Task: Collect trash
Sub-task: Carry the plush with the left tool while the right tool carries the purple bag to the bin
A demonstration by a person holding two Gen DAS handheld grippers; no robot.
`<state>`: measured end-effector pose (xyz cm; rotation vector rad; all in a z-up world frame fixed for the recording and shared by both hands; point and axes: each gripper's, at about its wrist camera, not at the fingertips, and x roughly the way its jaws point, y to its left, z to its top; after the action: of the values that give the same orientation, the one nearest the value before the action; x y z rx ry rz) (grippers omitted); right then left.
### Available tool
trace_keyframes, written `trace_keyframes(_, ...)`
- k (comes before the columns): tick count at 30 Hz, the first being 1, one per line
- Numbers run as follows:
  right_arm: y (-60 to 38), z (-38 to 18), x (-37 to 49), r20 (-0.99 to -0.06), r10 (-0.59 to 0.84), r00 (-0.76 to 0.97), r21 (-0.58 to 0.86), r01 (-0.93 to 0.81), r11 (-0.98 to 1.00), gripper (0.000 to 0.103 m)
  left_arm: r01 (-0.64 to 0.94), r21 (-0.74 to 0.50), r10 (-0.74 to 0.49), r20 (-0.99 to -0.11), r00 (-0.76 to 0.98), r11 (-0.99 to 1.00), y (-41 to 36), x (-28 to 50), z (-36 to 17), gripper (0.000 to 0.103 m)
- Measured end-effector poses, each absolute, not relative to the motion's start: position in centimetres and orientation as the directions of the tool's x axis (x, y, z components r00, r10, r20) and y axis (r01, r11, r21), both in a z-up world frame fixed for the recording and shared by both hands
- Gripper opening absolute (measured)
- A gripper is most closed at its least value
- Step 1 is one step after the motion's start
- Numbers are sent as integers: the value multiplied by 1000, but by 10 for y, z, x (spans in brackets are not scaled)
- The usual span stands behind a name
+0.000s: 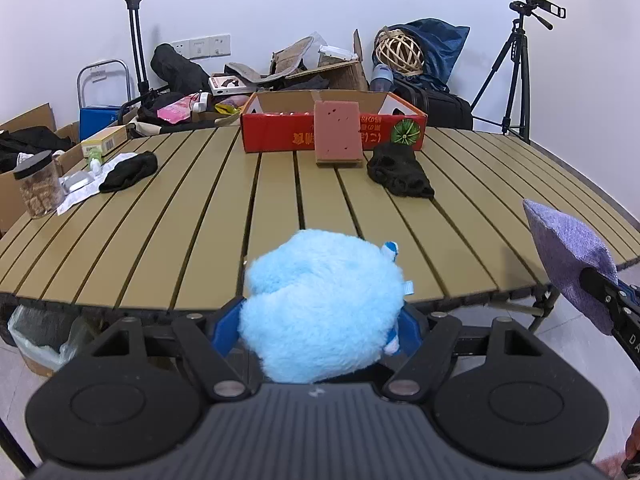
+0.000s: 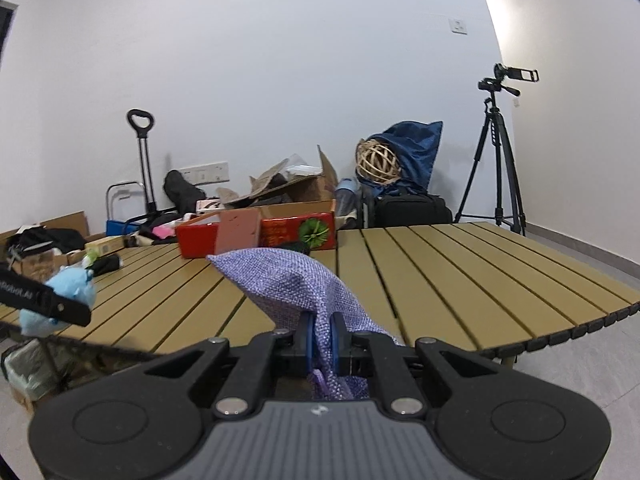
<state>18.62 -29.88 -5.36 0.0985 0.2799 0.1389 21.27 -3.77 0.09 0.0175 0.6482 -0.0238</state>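
Observation:
My left gripper [image 1: 320, 328] is shut on a fluffy light-blue plush toy [image 1: 320, 308] and holds it at the near edge of the slatted table [image 1: 200, 232]. My right gripper [image 2: 322, 342] is shut on a purple woven cloth pouch [image 2: 288, 284], held above the table's near edge. The pouch also shows at the right of the left wrist view [image 1: 568, 256]. The plush also shows at the left of the right wrist view [image 2: 68, 292]. On the table lie a pink sponge [image 1: 338, 132], a black cloth [image 1: 400, 172] and another black cloth [image 1: 128, 172].
A red cardboard box [image 1: 332, 128] stands at the table's far side. A jar [image 1: 38, 184], white tissue and small packets sit at the left. A lined bin [image 1: 36, 336] stands under the table's left. Clutter and a tripod [image 1: 516, 68] stand behind.

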Motion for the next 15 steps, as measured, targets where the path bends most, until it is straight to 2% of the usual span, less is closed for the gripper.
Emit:
trace_keyframes(6, -286, -63, 160, -270, 174, 947, 91, -155, 984, 8, 42, 7, -29, -598, 801, 999, -26, 189, -6, 76)
trace_keyframes(15, -263, -83, 139, -356, 202, 912, 55, -196, 979, 8, 58, 2, -44, -615, 787, 998, -12, 164, -25, 76)
